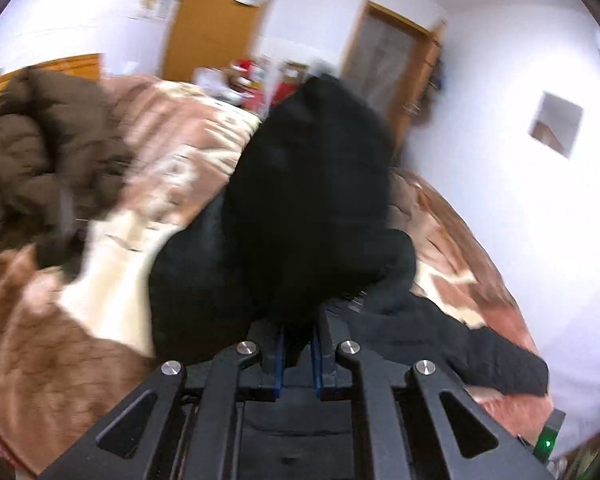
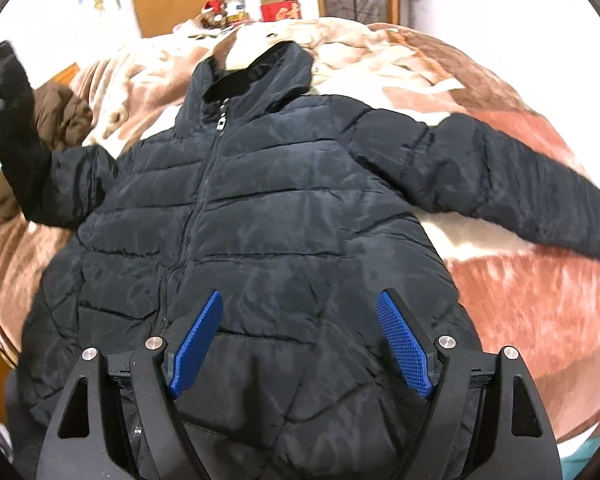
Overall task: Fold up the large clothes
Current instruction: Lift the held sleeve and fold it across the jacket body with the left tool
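A dark navy quilted hooded jacket point(image 2: 260, 208) lies zipped and face up on the bed, its right sleeve point(image 2: 520, 184) stretched out to the side. My right gripper point(image 2: 300, 312) is open and empty, hovering over the jacket's lower front. My left gripper point(image 1: 299, 338) is shut on the jacket's left sleeve point(image 1: 308, 200), which bunches up black in front of the left wrist camera. In the right wrist view that sleeve is lifted at the far left point(image 2: 16, 120).
The bed is covered by a brown, pink and cream fleece blanket point(image 2: 520, 300). A brown puffer jacket point(image 1: 48, 152) lies crumpled on the bed's left side. Boxes and clutter point(image 2: 276, 4) stand behind the bed near wooden doors.
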`<state>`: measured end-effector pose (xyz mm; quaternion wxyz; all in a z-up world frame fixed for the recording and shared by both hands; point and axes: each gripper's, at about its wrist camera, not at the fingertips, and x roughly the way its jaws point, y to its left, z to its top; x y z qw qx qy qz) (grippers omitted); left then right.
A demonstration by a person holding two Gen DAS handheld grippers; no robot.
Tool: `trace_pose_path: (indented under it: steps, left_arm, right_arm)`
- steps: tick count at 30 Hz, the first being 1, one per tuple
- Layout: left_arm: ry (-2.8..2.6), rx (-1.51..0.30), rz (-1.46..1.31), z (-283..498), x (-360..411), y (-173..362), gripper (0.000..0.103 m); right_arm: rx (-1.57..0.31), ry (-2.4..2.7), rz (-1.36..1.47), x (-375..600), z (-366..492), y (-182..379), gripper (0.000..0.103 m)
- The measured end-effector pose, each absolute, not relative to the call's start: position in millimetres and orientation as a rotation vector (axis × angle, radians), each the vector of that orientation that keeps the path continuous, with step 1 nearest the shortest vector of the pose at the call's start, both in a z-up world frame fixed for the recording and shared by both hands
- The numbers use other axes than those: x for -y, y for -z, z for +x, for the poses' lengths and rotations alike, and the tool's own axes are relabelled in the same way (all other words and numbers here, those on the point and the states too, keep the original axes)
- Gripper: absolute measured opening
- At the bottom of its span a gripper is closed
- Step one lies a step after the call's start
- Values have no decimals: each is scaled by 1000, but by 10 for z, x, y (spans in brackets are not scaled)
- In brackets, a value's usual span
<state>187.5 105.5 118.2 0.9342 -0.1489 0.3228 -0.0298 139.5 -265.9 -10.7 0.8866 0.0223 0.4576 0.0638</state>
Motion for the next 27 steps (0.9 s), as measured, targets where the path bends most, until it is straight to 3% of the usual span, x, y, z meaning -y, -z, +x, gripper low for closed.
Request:
trace_pose_path:
  steps: [13, 16, 18, 19, 23, 27]
  left_arm:
    - [393, -964, -237, 2877, 608, 453, 13]
    - [452, -1044, -263, 2901, 823, 702, 23]
    - [496, -1032, -289, 2933, 836, 668, 41]
    - [510, -1007, -291, 2905, 812, 602, 56]
    - [544, -882, -317, 2693, 515, 194, 62]
    - [353, -774, -254, 2653, -95, 21, 63]
  right_arm:
    - [-1036, -144, 178, 3060, 1486, 395, 80]
    - [-1042, -135, 183, 3094, 1527, 407, 80]
    - [-1027, -131, 175, 3087, 1553, 373, 80]
    - [-1018, -133, 171, 3071, 1578, 353, 80]
    - [-989, -152, 162, 2936, 1699, 270, 80]
    - [-936, -183, 103, 2689, 1908, 181, 76]
